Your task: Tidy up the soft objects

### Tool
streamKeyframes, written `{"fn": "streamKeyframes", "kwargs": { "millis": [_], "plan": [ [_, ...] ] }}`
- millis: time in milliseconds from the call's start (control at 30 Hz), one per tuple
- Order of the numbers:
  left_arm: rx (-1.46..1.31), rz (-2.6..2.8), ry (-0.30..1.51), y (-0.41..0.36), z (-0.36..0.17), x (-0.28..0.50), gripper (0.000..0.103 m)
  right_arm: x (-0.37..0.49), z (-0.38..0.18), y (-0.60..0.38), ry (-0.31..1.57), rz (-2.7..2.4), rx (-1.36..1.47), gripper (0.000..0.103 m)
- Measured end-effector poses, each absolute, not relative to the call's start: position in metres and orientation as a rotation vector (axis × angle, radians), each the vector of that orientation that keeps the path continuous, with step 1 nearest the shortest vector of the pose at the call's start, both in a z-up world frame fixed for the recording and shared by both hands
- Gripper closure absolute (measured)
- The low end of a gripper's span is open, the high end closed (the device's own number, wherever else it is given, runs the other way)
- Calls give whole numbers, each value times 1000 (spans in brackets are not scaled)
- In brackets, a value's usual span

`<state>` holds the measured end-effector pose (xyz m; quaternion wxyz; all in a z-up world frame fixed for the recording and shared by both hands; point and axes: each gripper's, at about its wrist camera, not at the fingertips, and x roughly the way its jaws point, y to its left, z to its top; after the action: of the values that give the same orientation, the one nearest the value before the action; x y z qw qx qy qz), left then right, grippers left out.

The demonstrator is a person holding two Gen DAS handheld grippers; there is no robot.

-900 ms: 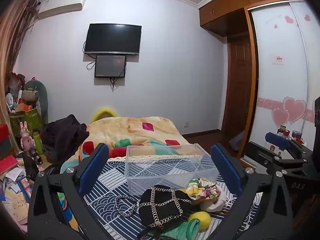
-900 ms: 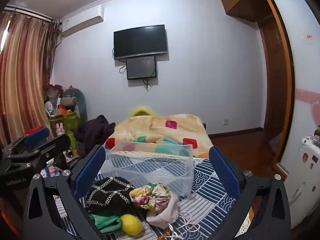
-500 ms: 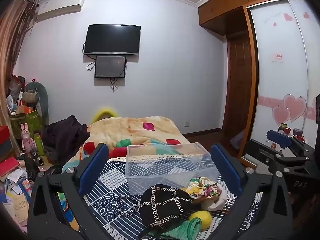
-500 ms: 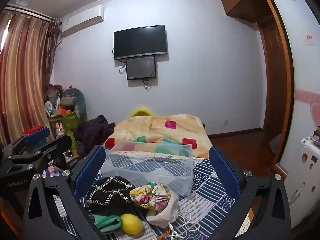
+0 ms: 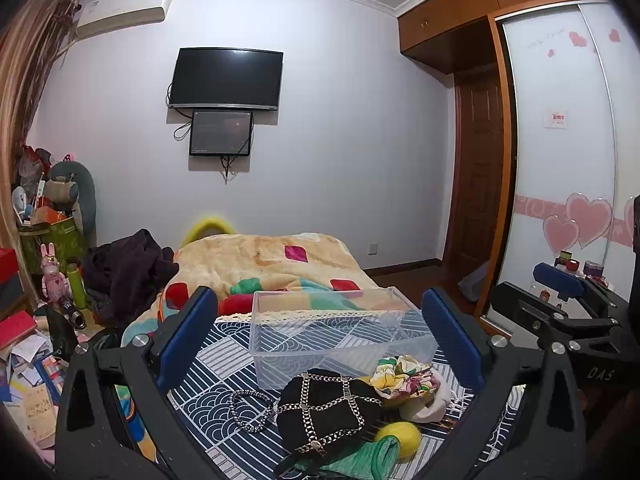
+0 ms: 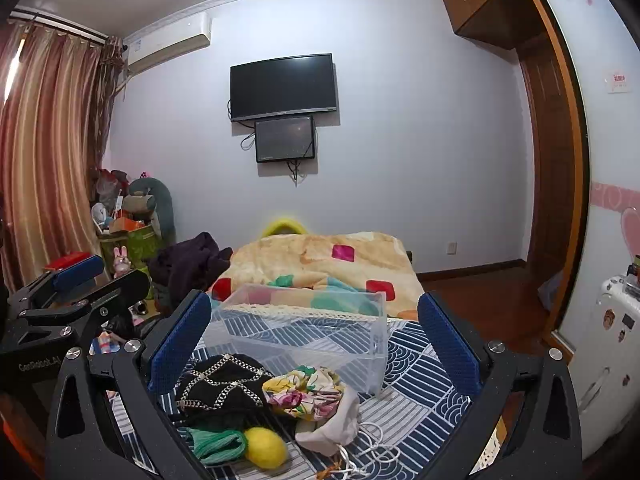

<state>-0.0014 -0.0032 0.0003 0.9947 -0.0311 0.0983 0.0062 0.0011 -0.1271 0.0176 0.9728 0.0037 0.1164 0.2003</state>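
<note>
Lying in a loose heap on the patterned bed cover (image 5: 224, 364), just in front of the clear plastic box (image 5: 340, 332), are the soft things to sort: a black hat with chain trim (image 5: 328, 412), a floral cloth (image 5: 400, 376) on a cream pouch (image 6: 332, 424), a green knit piece (image 6: 216, 444), a yellow ball (image 6: 266, 452) and a braided band (image 5: 250, 404). All look light and limp, likely to sag and drag a neighbour along, so a pinch on a bunched fold or the hat's crown seems safest; the chains may slip or snag. Both the left gripper (image 5: 320, 336) and the right gripper (image 6: 316, 336) hover above the heap with jaws spread wide, holding nothing. Compared with 0.9 s ago, almost nothing differs: the heap and box lie the same, and both views have shifted only very slightly.
</note>
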Motion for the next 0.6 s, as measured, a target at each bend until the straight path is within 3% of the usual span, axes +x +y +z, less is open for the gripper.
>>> {"fn": "streamKeyframes", "kwargs": {
  "millis": [600],
  "plan": [
    [-78,1,197,0,0,-3,0,1,18,-127,233,405,8,0]
  ]
}}
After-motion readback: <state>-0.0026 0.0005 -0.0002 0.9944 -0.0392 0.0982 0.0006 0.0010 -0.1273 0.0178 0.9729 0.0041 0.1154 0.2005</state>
